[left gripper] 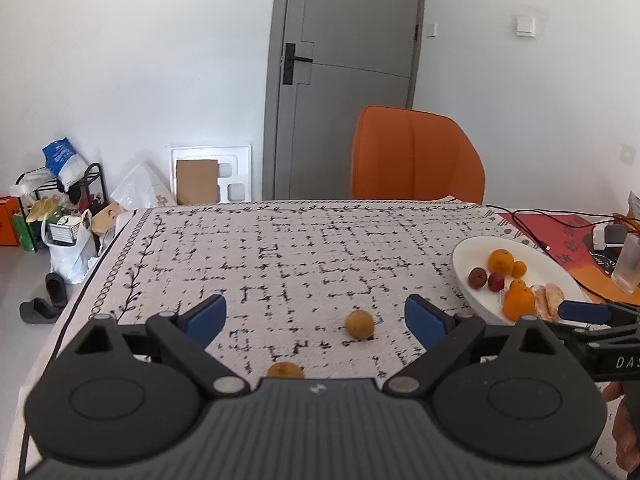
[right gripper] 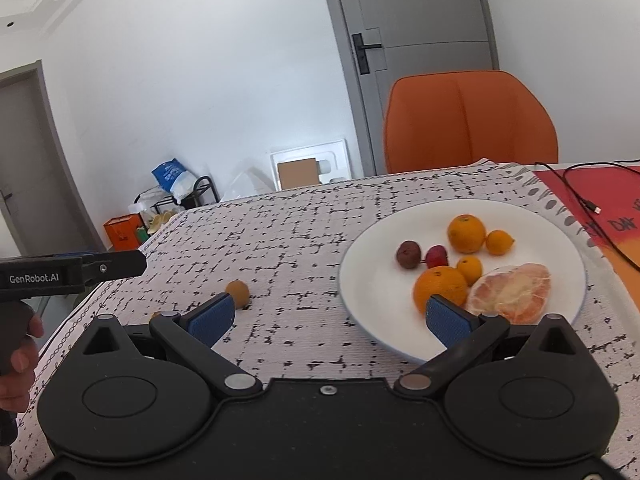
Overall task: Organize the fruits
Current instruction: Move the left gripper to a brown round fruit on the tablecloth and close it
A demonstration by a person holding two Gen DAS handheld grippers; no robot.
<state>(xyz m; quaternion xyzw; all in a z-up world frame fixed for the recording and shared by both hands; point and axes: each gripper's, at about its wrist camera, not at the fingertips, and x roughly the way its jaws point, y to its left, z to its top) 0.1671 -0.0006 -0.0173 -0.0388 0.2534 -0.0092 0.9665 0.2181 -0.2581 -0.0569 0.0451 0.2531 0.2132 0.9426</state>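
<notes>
A white plate [right gripper: 368,276] holds two oranges [right gripper: 466,233], small kumquats [right gripper: 499,242], two dark red fruits [right gripper: 409,254] and a peeled citrus [right gripper: 510,292]. The plate also shows in the left wrist view [left gripper: 470,258]. A small brown round fruit [left gripper: 360,324] lies on the patterned tablecloth, also seen in the right wrist view [right gripper: 237,293]. A second small fruit [left gripper: 285,370] lies close under my left gripper. My left gripper [left gripper: 316,318] is open and empty above these fruits. My right gripper [right gripper: 330,316] is open and empty at the plate's near left edge.
An orange chair [left gripper: 416,154] stands at the table's far side before a grey door [left gripper: 348,60]. A red mat with black cables [right gripper: 584,200] lies right of the plate. A glass [left gripper: 630,266] stands at far right. Bags and a rack [left gripper: 60,200] crowd the floor at left.
</notes>
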